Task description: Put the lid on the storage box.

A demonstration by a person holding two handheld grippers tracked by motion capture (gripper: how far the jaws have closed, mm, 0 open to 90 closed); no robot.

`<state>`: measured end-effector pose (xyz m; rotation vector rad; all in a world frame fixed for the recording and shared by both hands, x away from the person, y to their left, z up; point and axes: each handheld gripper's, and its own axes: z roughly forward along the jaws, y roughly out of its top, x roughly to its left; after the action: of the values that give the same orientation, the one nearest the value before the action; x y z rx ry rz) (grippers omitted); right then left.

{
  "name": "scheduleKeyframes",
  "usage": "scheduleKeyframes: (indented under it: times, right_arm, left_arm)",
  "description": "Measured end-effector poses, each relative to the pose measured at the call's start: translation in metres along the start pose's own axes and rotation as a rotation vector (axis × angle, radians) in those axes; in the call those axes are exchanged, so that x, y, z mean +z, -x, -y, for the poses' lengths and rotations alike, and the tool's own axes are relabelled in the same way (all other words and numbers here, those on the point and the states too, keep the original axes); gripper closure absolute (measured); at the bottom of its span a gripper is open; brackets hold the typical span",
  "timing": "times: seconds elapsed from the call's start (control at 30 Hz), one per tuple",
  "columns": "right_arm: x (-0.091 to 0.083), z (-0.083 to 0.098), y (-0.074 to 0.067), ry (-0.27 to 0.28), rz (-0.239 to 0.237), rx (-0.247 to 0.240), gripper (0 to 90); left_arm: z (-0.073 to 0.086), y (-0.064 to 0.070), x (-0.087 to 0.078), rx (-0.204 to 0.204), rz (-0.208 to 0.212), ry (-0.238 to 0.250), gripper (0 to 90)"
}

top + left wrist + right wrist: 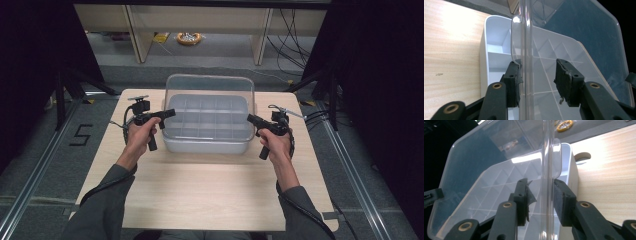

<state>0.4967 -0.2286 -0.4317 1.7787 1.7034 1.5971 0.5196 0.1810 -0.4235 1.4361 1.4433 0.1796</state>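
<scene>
The left tool (pixel 169 114) reaches in at the left edge of the clear lid (pixel 210 92). In the left gripper view its jaws stand spread around that edge; one pad (pixel 514 82) lies against the plastic, the other is clear of it. The lid stands raised over the grey compartment box (pixel 207 142) on the worktop (pixel 200 195), between both tools. The right tool (pixel 252 120) straddles the lid's right edge, jaws spread, one pad (pixel 560 200) just beside it.
</scene>
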Motion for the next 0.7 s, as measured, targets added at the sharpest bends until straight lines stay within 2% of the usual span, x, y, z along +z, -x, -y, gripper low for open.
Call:
scheduleKeyframes:
  times: [0.03,0.13,0.27,0.3,0.33,0.37,0.4,0.47,0.5,0.53,0.57,0.6,0.63,0.7]
  right_arm:
    - [0.004,0.000,0.005,0.004,0.007,-0.048,67.1]
    - [0.007,0.001,0.006,0.003,0.016,-0.048,67.0]
    - [0.013,0.003,0.005,-0.016,0.028,-0.028,66.0]
    - [0.013,0.004,0.002,-0.032,0.032,0.024,65.9]
    - [0.016,0.006,0.004,-0.030,0.034,0.023,65.7]
    - [0.016,0.007,0.002,-0.040,0.039,0.045,65.2]
    - [0.019,0.008,0.009,-0.025,0.048,-0.031,64.8]
    - [0.020,0.009,0.010,-0.027,0.042,-0.025,64.5]
    - [0.021,0.011,0.007,-0.043,0.041,0.038,63.8]
    - [0.022,0.013,0.007,-0.057,0.048,0.053,63.1]
    - [0.022,0.013,0.007,-0.057,0.048,0.053,63.1]
    - [0.025,0.014,0.012,-0.035,0.050,-0.011,62.7]
    - [0.026,0.015,0.010,-0.040,0.043,0.030,62.8]
    - [0.026,0.015,0.009,-0.045,0.045,0.038,62.8]
  left_arm:
    - [0.000,-0.001,0.001,0.000,-0.001,-0.006,56.3]
    - [0.000,-0.004,0.004,-0.003,-0.006,-0.010,56.3]
    - [0.000,-0.007,0.007,-0.013,-0.016,-0.017,56.2]
    - [0.001,-0.009,0.008,-0.013,-0.016,-0.021,56.3]
    - [0.002,-0.010,0.010,-0.018,-0.020,-0.021,56.2]
    - [0.002,-0.011,0.011,-0.020,-0.022,-0.029,56.1]
    - [0.003,-0.012,0.012,-0.019,-0.025,-0.035,56.0]
    - [0.004,-0.014,0.014,-0.028,-0.023,-0.033,56.1]
    - [0.005,-0.015,0.015,-0.031,-0.027,-0.033,56.1]
    - [0.005,-0.016,0.015,-0.031,-0.029,-0.035,56.0]
    - [0.006,-0.016,0.016,-0.035,-0.031,-0.032,56.0]
    - [0.006,-0.017,0.017,-0.037,-0.033,-0.037,55.9]
    - [0.008,-0.019,0.018,-0.041,-0.035,-0.039,55.4]
    - [0.008,-0.020,0.018,-0.042,-0.035,-0.043,55.2]
